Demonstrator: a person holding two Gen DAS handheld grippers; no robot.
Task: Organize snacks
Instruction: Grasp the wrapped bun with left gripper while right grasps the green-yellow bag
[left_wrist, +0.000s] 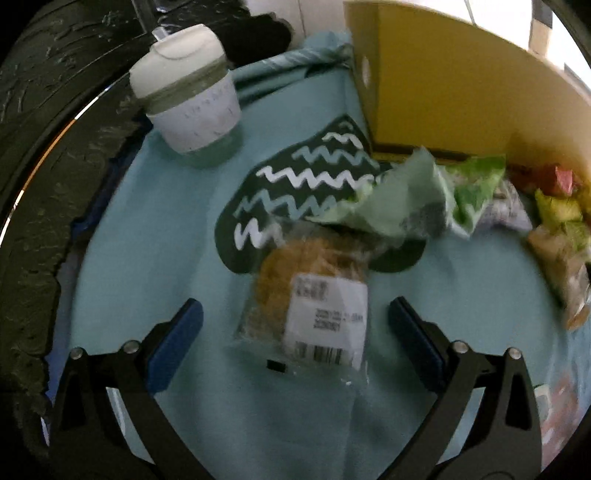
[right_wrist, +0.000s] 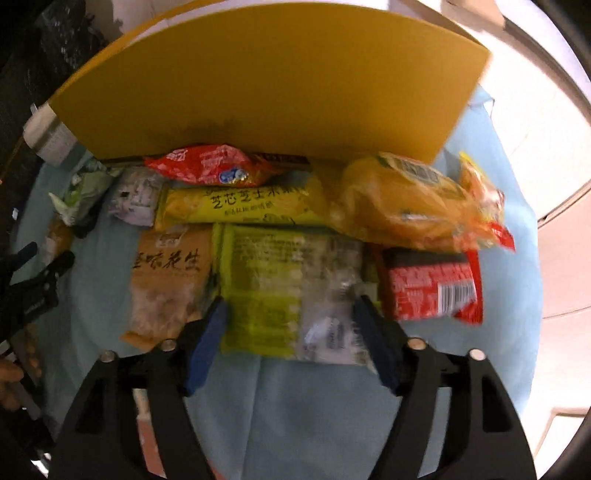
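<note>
Right gripper (right_wrist: 290, 325) hangs wide open over the green-and-clear packet (right_wrist: 291, 291), which lies between the pads toward 12 o'clock, unpinched, its long axis running 12 to 6. Left gripper (left_wrist: 295, 328), also spread and empty, straddles the wrapped cookie (left_wrist: 306, 306) the same way. Blur smears the labels; the yellow box (right_wrist: 258, 81) hides whatever sits behind it.

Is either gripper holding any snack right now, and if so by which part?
Nothing is held. The left gripper is open around the clear-wrapped brown cookie; the right gripper is open astride the yellow-green snack packet.
</note>
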